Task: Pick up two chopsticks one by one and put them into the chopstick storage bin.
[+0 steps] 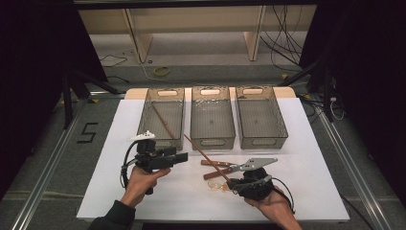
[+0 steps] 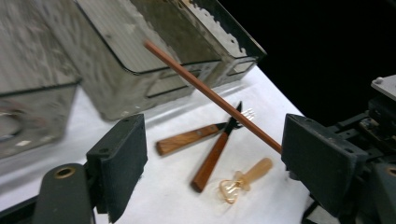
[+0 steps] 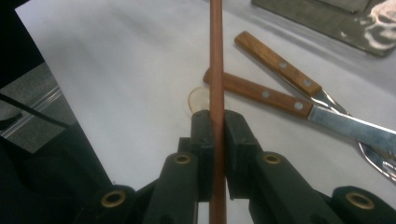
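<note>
The right claw (image 3: 217,126) is clamped on a slim round wooden chopstick (image 3: 216,60), reddish-brown and smooth, which runs straight out between its two matt black rubbery pads and up away from it. In the high view that right claw (image 1: 233,183) sits low over the white worktop (image 1: 297,158), and the chopstick (image 1: 203,152) slants from its tip toward the middle one of three clear, dimpled plastic bins (image 1: 212,117). Just beyond the right claw's tip lie a wood-handled knife (image 3: 299,105) and a wood-handled fork (image 3: 280,65), both with riveted handles and bright steel ends, crossing each other flat on the worktop. Beside the pads, partly hidden by them, lies a small pale amber plastic piece (image 2: 245,179) with a rounded handle and a looped end. The left claw (image 2: 215,172) stands wide apart, its blocky black pads empty, facing the cutlery. A second chopstick (image 1: 163,122) leans inside the left-hand bin (image 1: 163,115), well away from both claws.
</note>
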A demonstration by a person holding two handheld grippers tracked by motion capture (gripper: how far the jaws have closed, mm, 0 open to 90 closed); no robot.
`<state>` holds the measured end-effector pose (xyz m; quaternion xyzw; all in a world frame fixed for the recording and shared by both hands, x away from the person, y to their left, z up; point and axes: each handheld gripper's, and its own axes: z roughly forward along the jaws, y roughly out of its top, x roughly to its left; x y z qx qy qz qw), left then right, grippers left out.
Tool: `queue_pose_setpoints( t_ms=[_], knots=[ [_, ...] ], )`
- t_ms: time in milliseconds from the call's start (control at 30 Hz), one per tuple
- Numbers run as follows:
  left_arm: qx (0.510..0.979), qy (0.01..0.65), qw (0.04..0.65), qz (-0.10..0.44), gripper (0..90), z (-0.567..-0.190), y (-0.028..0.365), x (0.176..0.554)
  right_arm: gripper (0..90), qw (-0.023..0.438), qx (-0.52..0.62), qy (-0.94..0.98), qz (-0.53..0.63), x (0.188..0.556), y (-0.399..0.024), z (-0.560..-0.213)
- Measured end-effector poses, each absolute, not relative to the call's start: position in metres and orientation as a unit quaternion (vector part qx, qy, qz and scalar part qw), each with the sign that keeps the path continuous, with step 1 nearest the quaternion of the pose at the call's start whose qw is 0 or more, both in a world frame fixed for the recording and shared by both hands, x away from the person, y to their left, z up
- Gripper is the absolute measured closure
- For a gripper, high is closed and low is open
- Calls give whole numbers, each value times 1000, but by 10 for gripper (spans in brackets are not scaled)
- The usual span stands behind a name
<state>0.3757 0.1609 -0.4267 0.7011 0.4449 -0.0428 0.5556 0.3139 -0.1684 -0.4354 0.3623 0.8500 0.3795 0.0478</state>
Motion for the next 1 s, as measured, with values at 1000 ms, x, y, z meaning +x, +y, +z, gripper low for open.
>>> queue_pose_setpoints(
  t_ms=[1000],
  knots=[
    [636,487,589,-110,349,-439,143,375,841,59,339,834,432,320,-131,-429]
  ],
)
